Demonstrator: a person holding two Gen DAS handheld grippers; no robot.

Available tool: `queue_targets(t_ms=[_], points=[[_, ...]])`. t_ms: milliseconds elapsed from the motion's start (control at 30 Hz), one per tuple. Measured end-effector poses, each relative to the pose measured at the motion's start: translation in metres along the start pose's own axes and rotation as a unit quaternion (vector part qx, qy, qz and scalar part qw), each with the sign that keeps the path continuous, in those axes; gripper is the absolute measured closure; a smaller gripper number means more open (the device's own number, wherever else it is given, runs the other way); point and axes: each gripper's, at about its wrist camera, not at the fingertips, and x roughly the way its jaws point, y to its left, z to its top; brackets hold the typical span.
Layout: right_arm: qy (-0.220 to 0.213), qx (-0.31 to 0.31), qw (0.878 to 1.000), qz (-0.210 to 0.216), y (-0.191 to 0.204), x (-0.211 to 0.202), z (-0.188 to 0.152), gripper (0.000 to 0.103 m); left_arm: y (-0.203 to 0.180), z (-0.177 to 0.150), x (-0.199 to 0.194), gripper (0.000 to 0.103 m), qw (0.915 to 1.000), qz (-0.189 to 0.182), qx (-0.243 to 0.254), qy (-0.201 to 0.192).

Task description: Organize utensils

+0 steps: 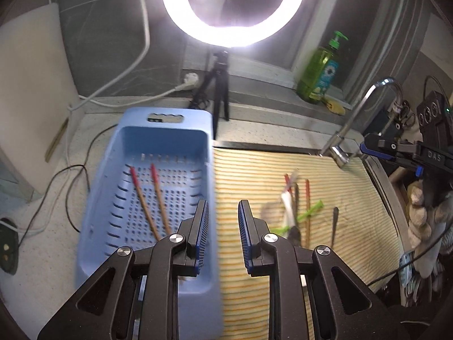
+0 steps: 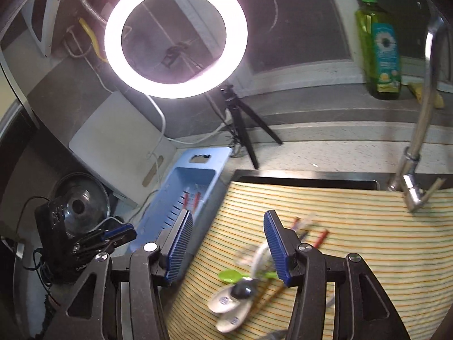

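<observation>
- Blue plastic basket (image 1: 158,153), slotted across its floor, sits on the speckled surface (image 1: 56,243) beside the striped cloth (image 1: 354,226); we see two red-tipped wooden chopsticks (image 1: 147,198) lying inside it.
- On the cloth we see a blurred heap: white spoons (image 2: 229,308), a green spoon (image 2: 230,275), more chopsticks (image 1: 307,206) and a dark utensil (image 1: 334,226).
- Our left claw (image 1: 223,212) stands slightly apart, empty, over the basket's edge.
- Our right claw (image 2: 228,223) gapes wider, gripping nothing, above the heap.

2 chopsticks (image 1: 150,198) lie in the basket (image 1: 113,198), left of the mat (image 1: 339,226).
</observation>
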Motion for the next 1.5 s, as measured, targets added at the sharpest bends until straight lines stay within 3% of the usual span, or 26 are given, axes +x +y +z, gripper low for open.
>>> queue_targets(t_ms=[67,200,367,500,667,967,1200,1500], points=[[0.009,0.007,1.0,-0.008,-0.018,-0.007,-0.005,0.048,-0.019,-0.007,0.002,0.083,0.9999,-0.007,0.008,0.008],[0.04,0.019,0.998,-0.034,-0.053,-0.014,-0.02,0.047,-0.056,-0.022,0.012,0.077,0.999,-0.023,0.025,0.029],[0.075,0.031,0.996,-0.049,-0.085,-0.018,-0.048,0.047,-0.1,-0.046,0.032,0.077,0.9955,-0.05,0.046,0.066],[0.104,0.056,0.993,-0.024,-0.099,-0.011,-0.071,0.048,-0.127,-0.066,0.043,0.077,0.9914,-0.057,0.068,0.096],[0.144,0.081,0.986,0.02,-0.107,0.007,-0.095,0.059,-0.151,-0.091,0.052,0.077,0.9849,-0.069,0.086,0.134],[0.202,0.141,0.966,0.075,-0.119,0.041,-0.127,0.073,-0.165,-0.122,0.082,0.077,0.9767,-0.063,0.09,0.184],[0.211,0.184,0.955,0.099,-0.129,0.056,-0.137,0.075,-0.162,-0.124,0.091,0.077,0.9754,-0.046,0.095,0.193],[0.212,0.196,0.952,0.102,-0.131,0.069,-0.136,0.077,-0.173,-0.113,0.111,0.077,0.9736,-0.038,0.117,0.193]])
